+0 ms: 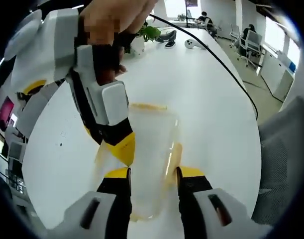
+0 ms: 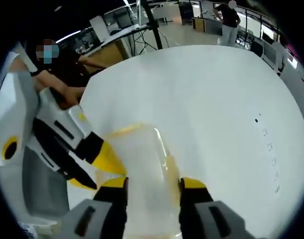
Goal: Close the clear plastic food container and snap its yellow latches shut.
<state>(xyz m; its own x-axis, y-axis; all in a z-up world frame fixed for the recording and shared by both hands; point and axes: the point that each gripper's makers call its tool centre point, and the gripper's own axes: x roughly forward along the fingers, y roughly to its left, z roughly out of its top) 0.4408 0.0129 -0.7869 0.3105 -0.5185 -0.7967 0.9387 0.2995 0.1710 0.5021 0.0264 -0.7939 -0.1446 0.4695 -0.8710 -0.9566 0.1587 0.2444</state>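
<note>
Your left gripper and right gripper each straddle the container, jaws spread, on the table

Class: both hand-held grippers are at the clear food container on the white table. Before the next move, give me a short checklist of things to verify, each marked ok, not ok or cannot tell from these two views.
1. Clear container rests flat on the white table: ok.
2. Left hand-held gripper has its jaws astride the container: ok.
3. Right hand-held gripper also straddles the container, its jaws either side: ok.
4. Lid seated fully all round: cannot tell, the clear plastic is blurred.
5. Yellow latches snapped shut: cannot tell.
6. Black cable lies apart from the container: ok.
</note>
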